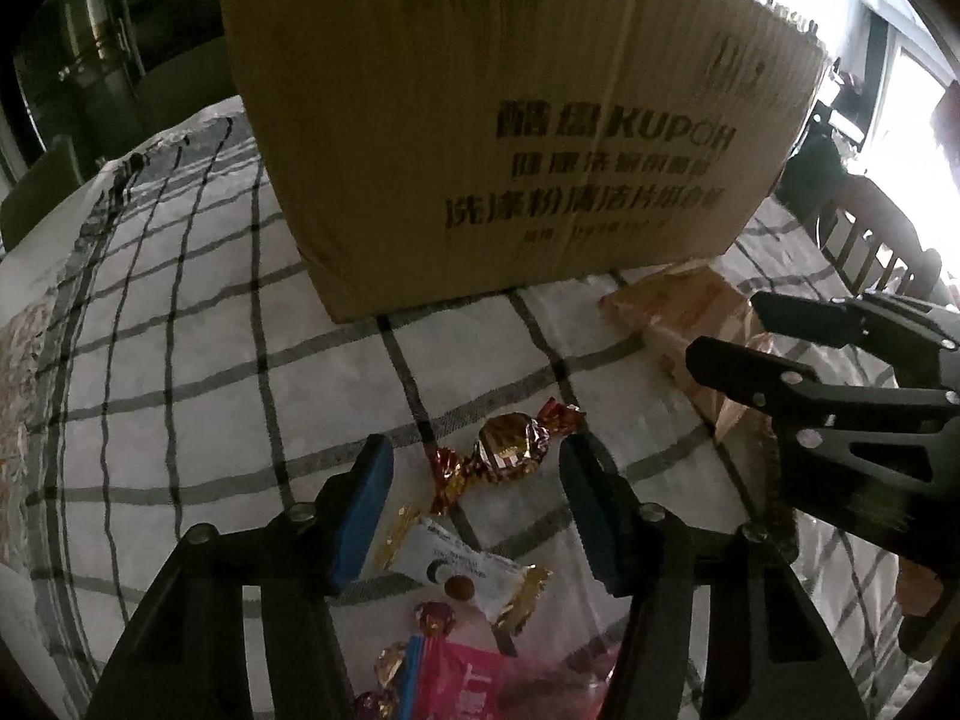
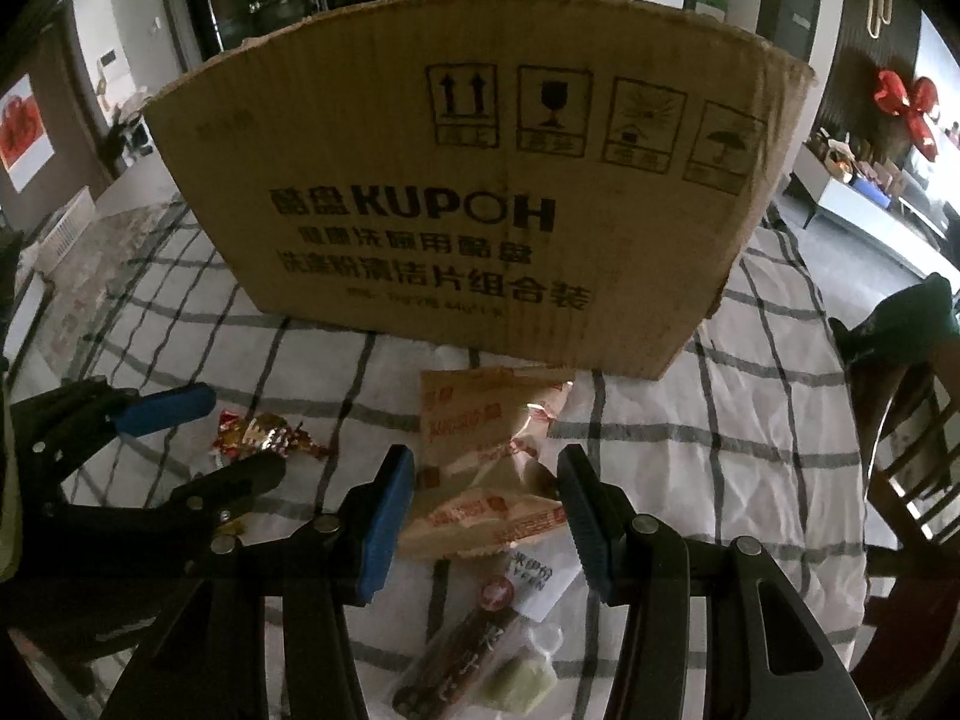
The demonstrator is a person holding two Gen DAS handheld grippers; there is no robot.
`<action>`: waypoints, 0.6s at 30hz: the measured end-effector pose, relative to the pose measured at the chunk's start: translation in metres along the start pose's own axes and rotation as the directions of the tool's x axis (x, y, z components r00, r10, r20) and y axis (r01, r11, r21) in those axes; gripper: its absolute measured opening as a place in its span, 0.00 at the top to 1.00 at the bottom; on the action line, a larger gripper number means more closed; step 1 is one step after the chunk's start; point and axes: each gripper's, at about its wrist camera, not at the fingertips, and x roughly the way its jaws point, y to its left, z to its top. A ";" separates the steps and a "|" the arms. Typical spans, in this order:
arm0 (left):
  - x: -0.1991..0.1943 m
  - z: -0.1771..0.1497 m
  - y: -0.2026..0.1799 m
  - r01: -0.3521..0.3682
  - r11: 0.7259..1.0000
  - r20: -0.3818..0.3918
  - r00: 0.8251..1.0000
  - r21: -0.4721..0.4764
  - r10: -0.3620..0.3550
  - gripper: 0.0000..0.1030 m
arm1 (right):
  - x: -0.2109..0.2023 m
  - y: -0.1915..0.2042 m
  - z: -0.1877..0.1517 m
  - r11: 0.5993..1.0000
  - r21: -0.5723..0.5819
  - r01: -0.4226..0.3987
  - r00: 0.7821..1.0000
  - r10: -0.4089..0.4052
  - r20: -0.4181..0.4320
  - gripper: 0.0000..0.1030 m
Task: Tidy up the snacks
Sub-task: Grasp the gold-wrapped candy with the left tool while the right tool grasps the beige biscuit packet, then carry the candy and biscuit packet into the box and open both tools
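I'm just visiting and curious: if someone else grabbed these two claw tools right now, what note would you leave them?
Left gripper: open, empty, above the gold-wrapped candy.
Right gripper: open, empty, over the two tan snack packets.
Cardboard box stands behind them on the checked tablecloth.
Done: nothing visibly packed; the box's inside is hidden.
Left: pick up the candy, packets, white packet, pink bag and sausage stick.
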 end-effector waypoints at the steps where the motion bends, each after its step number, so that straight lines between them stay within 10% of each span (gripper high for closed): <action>1: 0.002 0.000 0.000 0.000 1.000 -0.003 1.000 -0.001 0.000 0.49 | 0.001 0.001 0.001 1.000 -0.004 0.002 1.000 -0.002 0.001 0.51; 18: -0.001 0.001 -0.008 0.014 1.000 0.008 1.000 0.024 -0.014 0.71 | 0.001 -0.003 -0.001 1.000 -0.008 0.003 1.000 -0.003 0.031 0.61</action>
